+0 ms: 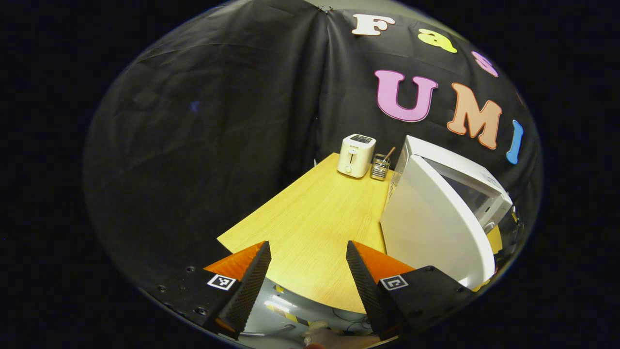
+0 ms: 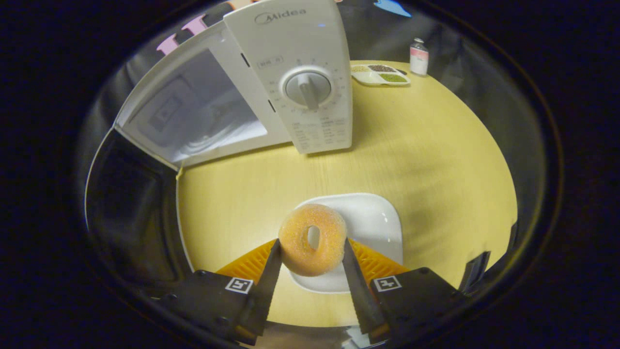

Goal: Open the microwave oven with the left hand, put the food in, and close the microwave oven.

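Right now the right gripper [image 2: 310, 252] clamps a sugared ring doughnut [image 2: 312, 239] between its two fingers, lifted above the near edge of a white square plate [image 2: 375, 220] on the yellow wooden table [image 2: 436, 160]. Farther off, the white microwave oven [image 2: 290, 77] stands with its door [image 1: 431, 228] swung open. Apart, the left gripper [image 1: 307, 254] hangs spread wide and empty over the table's near edge, the door at its right.

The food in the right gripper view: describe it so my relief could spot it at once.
Start at the white microwave, its door swung open, on the yellow table. In front of its dial panel lies a white plate. Above the plate, the right gripper pinches the doughnut: a sugared, orange-tan ring, the one round thing with a hole.
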A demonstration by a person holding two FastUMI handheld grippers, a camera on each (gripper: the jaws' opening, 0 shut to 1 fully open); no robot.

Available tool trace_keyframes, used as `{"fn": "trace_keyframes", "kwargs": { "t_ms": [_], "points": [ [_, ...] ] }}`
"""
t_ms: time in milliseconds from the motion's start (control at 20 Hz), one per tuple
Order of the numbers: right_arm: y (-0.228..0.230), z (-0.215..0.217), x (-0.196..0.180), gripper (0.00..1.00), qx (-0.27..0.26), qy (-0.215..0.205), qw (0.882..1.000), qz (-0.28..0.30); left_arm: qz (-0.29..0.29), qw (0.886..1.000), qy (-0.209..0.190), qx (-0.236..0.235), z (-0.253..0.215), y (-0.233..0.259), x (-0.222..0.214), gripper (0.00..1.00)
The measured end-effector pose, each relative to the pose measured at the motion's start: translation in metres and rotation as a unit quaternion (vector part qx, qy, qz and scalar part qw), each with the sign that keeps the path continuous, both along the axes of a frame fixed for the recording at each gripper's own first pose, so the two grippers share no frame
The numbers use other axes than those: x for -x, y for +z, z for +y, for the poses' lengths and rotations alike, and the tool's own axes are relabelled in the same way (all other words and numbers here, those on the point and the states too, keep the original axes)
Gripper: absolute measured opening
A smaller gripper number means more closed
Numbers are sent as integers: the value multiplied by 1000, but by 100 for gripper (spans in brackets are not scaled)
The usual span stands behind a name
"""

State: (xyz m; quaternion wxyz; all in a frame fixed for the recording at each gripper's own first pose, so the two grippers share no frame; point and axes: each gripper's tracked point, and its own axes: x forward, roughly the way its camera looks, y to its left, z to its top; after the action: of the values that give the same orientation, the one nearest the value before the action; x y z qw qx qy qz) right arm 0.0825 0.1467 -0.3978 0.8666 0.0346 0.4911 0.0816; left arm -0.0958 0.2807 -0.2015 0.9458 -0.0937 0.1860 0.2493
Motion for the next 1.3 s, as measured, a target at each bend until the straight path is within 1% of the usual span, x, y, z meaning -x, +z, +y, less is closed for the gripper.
{"fn": "trace_keyframes", "kwargs": {
  "t_ms": [100, 150, 300, 350, 450, 500, 600, 650, 700, 750, 900, 950, 1150, 1200, 1300],
  "points": [
    [9, 24, -1, 75, -45, -30, 998, -9, 3, 1000, -16, -1, 1, -2, -7, 93],
    [12, 34, -2, 70, -64, -41, 997, -15, 6, 1000, -23, -1, 2, -4, -9, 93],
    [20, 68, -2, 70, -114, -63, 991, -28, 12, 999, -41, -2, 4, -7, -14, 92],
    [22, 80, -1, 75, -130, -66, 989, -31, 14, 999, -46, -3, 6, -6, -14, 93],
    [26, 102, -4, 75, -154, -72, 985, -41, 23, 998, -53, -6, 8, -9, -11, 92],
    [27, 112, -6, 80, -165, -75, 982, -47, 27, 998, -57, -7, 11, -10, -10, 92],
    [31, 130, -12, 67, -192, -86, 976, -52, 35, 997, -62, -10, 14, -12, -7, 93],
    [33, 139, -17, 67, -206, -92, 973, -55, 38, 997, -64, -11, 15, -13, -4, 93],
    [36, 148, -23, 74, -218, -99, 969, -61, 40, 997, -66, -12, 16, -14, -2, 93],
    [39, 153, -30, 67, -226, -104, 966, -66, 42, 997, -68, -11, 16, -14, -2, 93],
    [42, 172, -49, 67, -250, -124, 956, -86, 47, 996, -72, -7, 16, -17, 0, 93],
    [43, 177, -54, 73, -257, -129, 953, -89, 49, 996, -74, -6, 16, -20, 1, 93],
    [45, 197, -69, 72, -278, -142, 944, -109, 64, 994, -86, -8, 15, -25, 3, 92],
    [47, 199, -75, 66, -278, -148, 942, -120, 69, 994, -88, -9, 15, -27, 4, 93],
    [48, 201, -88, 66, -282, -162, 936, -137, 77, 993, -91, -8, 15, -31, 4, 92]
  ]
}}
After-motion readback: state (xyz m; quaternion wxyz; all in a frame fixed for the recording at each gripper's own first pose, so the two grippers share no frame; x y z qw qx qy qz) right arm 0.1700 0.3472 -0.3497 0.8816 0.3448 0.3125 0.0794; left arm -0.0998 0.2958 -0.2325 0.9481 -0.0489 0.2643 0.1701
